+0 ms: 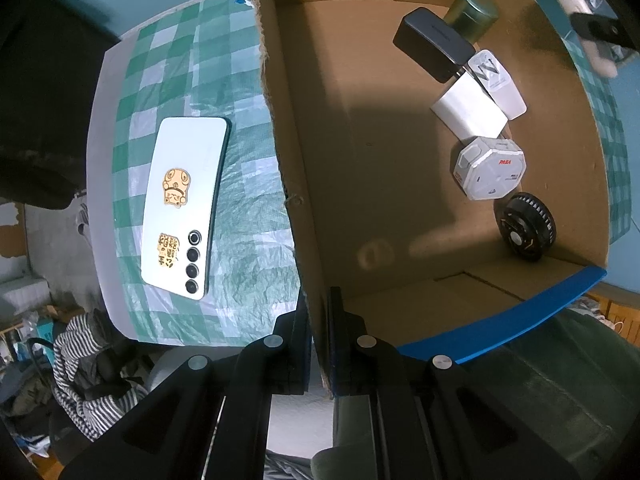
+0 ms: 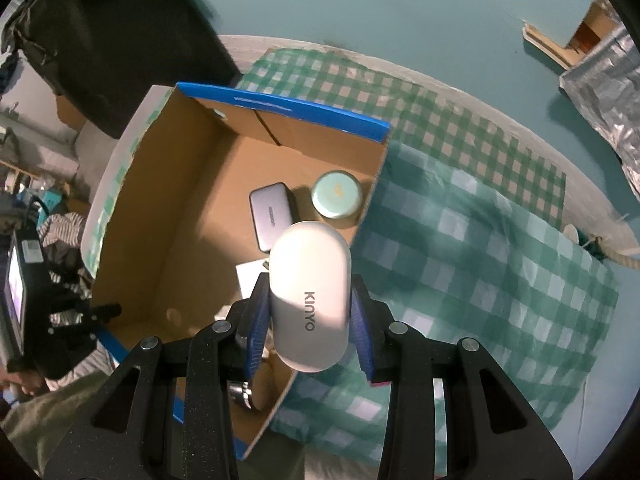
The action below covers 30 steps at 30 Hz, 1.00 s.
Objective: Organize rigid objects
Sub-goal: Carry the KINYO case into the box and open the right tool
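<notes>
Right gripper (image 2: 310, 312), jaws clamped across the short width of the white KINYO case (image 2: 309, 296); long axis runs fwd along the fingers, hung above the cardboard box (image 2: 280, 396) near wall. Left gripper (image 1: 319, 344), jaws pinched on the box wall.

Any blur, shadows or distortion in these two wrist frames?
Left wrist: heavy fisheye bend on the cardboard box wall; broad soft shadow across its floor; the phone is sharp. Right wrist: the white KINYO case in the right gripper is crisp, the upper-left background smeared, the checked cloth soft.
</notes>
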Each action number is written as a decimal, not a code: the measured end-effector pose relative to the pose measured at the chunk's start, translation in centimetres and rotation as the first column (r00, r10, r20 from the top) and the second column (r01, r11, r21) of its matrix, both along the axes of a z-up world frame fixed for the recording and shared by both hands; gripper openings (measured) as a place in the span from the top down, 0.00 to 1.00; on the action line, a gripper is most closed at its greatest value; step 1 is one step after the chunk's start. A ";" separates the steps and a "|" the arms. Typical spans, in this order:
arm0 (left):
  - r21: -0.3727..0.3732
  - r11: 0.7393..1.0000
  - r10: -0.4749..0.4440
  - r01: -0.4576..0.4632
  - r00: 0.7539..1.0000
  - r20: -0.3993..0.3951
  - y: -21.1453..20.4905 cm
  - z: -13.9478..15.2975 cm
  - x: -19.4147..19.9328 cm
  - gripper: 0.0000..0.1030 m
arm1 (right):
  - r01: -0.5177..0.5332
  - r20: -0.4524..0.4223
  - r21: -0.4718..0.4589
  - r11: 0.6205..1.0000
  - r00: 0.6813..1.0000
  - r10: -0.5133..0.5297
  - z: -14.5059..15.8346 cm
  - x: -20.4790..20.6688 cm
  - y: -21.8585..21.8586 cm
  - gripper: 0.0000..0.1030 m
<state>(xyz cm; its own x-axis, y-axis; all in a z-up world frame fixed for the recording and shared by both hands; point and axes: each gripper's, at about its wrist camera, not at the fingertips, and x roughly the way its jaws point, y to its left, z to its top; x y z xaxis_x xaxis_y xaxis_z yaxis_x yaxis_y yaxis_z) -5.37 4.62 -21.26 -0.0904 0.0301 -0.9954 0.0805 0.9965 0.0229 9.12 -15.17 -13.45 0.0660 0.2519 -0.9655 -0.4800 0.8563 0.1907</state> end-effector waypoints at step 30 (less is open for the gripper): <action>-0.004 1.000 -0.015 0.015 1.000 0.008 -0.1 0.4 0.2 0.95 | -0.007 0.006 -0.021 1.000 1.000 0.007 -1.4 1.2 1.9 0.50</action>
<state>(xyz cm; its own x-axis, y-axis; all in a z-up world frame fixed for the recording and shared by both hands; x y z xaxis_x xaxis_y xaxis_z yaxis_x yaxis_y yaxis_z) -5.20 4.55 -20.88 -0.0819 0.0275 -0.9963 0.0956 0.9952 0.0196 10.34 -13.24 -14.88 0.0696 0.2319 -0.9702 -0.4872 0.8566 0.1698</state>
